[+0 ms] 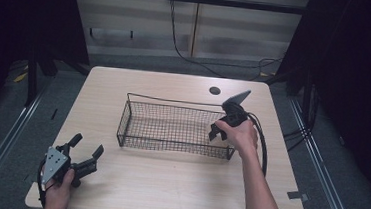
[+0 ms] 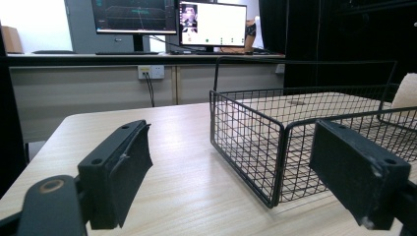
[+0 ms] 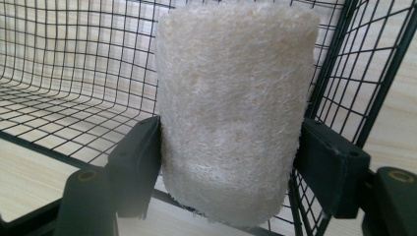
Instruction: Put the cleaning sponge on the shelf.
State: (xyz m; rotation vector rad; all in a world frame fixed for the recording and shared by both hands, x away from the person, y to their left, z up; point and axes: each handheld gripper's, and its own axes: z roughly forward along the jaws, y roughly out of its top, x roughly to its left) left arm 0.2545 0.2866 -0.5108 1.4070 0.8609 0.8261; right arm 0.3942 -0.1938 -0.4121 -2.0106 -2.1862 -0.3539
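A black wire basket (image 1: 173,102) stands in the middle of the wooden table (image 1: 167,183). At the basket's right end, my right gripper (image 1: 216,132) points down into it. In the right gripper view, my right gripper (image 3: 231,164) is shut on a cream, fibrous loofah cylinder (image 3: 231,108). Both pads press its sides, and it hangs just inside the basket's mesh wall (image 3: 74,73). My left gripper (image 1: 89,144) rests near the table's front left corner. In the left gripper view, my left gripper (image 2: 231,147) is open and holds nothing. It faces the basket's near corner (image 2: 246,142).
A round cable hole (image 1: 214,91) lies in the tabletop behind the basket. The right gripper's black cable (image 1: 263,145) loops beside the basket's right end. Monitors (image 2: 211,22) stand on a desk beyond the table. Dark floor and rails flank both table sides.
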